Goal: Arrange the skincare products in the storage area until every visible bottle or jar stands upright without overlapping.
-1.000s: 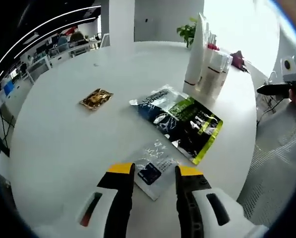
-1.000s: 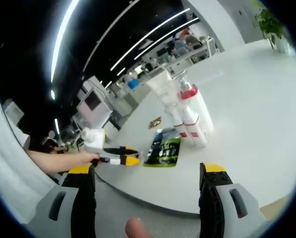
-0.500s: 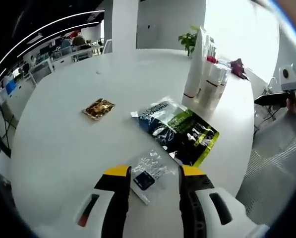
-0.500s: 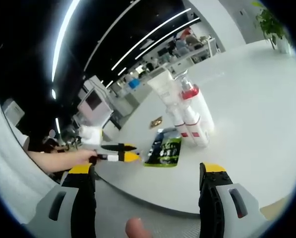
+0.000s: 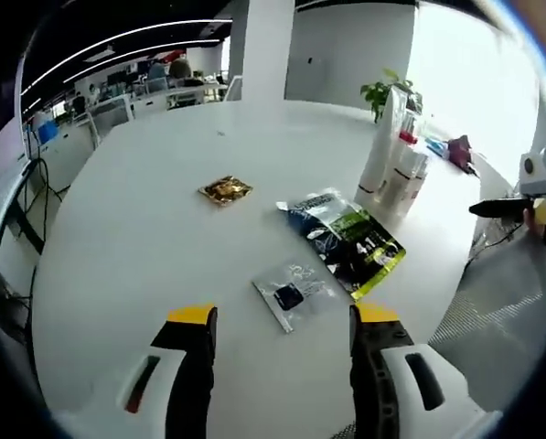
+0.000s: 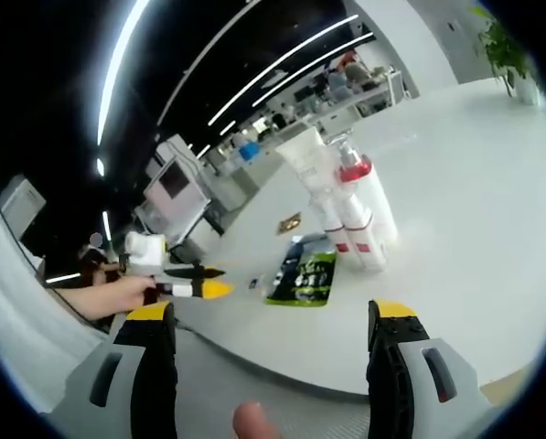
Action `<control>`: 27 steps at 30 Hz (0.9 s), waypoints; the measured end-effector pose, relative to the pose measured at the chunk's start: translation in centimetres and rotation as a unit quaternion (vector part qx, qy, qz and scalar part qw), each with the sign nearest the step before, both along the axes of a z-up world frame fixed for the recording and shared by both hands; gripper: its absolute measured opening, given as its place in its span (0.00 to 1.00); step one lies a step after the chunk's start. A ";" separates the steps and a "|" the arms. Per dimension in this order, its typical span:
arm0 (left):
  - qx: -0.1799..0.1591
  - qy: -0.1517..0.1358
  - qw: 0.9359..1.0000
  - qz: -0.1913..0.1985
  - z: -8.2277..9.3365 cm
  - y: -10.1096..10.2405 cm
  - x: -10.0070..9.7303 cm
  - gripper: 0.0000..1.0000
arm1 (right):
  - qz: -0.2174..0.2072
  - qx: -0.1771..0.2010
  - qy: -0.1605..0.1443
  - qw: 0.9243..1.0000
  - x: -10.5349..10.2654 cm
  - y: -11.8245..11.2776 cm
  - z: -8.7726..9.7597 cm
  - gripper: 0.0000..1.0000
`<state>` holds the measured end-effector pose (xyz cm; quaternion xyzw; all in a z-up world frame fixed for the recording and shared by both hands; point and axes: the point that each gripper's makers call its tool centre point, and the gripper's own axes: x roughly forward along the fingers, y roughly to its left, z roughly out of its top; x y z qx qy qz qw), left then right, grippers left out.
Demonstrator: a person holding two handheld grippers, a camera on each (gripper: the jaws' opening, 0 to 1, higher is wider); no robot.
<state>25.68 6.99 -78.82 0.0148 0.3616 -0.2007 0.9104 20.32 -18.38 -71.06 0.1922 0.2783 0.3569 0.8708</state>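
My left tool (image 5: 280,315) hangs with its jaws wide and nothing between them, above the white surface (image 5: 135,238). Just beyond lies a small clear sachet (image 5: 291,294), then a green-and-black pouch (image 5: 349,238) and a gold packet (image 5: 225,190). Farther off, the skincare bottles (image 5: 391,155) stand close together, upright as far as I can tell. My right tool (image 6: 271,315) is wide too, empty, off the surface's edge.
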 end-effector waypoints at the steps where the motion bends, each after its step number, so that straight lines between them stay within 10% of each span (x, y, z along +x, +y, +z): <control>1: -0.002 -0.002 1.000 0.003 0.2 0.2 -0.3 0.62 | 0.000 -0.001 0.000 1.000 0.0 0.0 0.0 0.86; 27: -0.080 -0.059 0.994 0.040 7.9 1.1 -4.9 0.74 | 0.000 -0.044 -0.002 0.999 0.2 -0.2 -0.9 0.92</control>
